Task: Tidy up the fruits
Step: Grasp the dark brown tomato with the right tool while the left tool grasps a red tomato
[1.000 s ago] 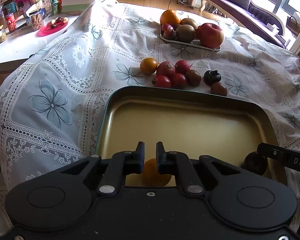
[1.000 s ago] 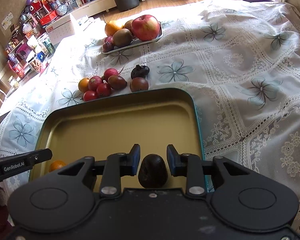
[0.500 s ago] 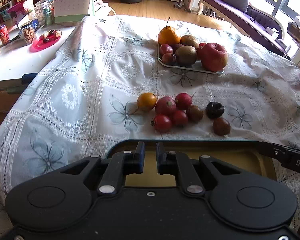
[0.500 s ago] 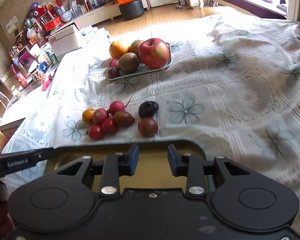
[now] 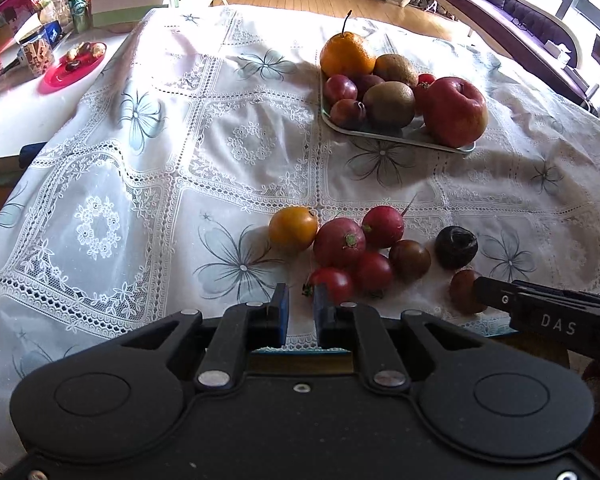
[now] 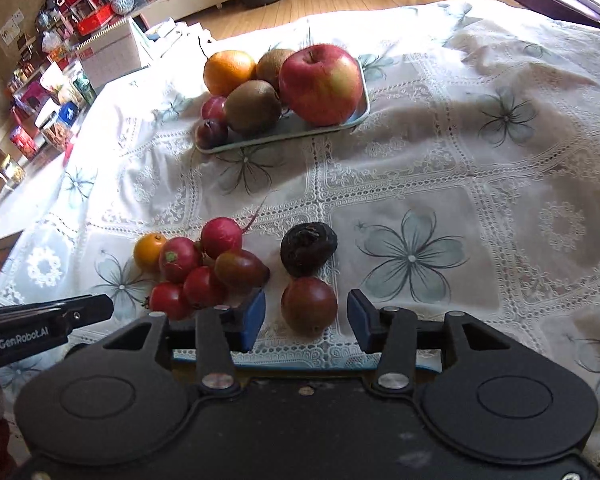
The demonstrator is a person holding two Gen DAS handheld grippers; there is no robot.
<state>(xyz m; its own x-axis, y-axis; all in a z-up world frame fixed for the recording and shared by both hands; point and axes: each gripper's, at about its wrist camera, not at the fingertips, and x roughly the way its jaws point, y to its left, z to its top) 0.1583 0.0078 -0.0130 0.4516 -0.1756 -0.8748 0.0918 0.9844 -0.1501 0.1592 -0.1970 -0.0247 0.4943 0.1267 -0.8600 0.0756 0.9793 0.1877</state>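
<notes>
Sitting loose on the lace tablecloth [image 6: 440,168] of the bench, the dark brown fruit [image 6: 309,305] lies between the spread fingers of the right hand-held gripper [image 6: 306,316], which is released and touches nothing. Just behind it rests a wrinkled black fruit [image 6: 309,248]; to its left a cluster of red fruits [image 6: 196,268] crowds close, the brown oval one [image 6: 241,269] nearly at the left finger. The left hand-held gripper [image 5: 300,312], jaws narrow but empty, hovers near a small red tomato [image 5: 334,283]. Closing carelessly, I judge, could nudge the round fruit forward into the black one, or the left finger could catch the neighbouring cluster and scatter it across the cloth.
</notes>
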